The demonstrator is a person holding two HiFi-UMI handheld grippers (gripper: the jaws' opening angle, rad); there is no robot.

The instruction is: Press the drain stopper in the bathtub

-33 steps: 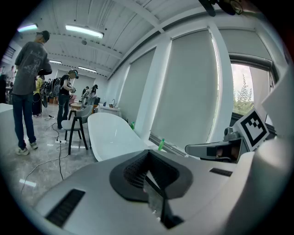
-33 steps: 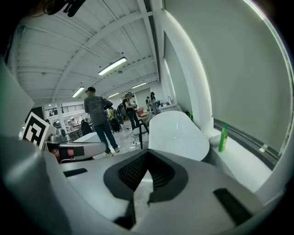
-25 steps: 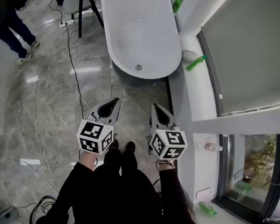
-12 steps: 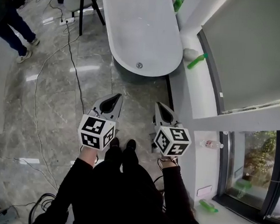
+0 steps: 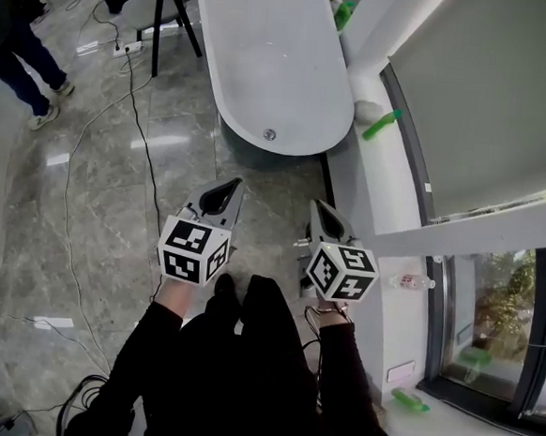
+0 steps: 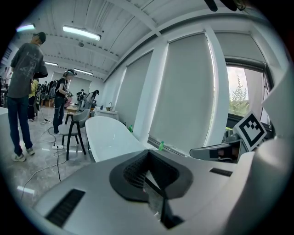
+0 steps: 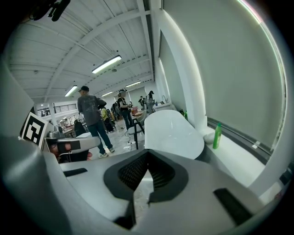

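Only head view shows the drain stopper (image 5: 269,135).

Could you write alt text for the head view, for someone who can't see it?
From above, a person on a grey marble floor holds the left gripper and right gripper, both shut and empty, short of a white bathtub with its drain stopper at the near end. A green bottle lies on the ledge.

A white oval bathtub (image 5: 267,52) is carried by the glossy grey marble floor (image 5: 92,245), and a grey chair on black legs (image 5: 150,7) is set just beside it. A thin black cable (image 5: 147,160) is laid across the floor near the tub.
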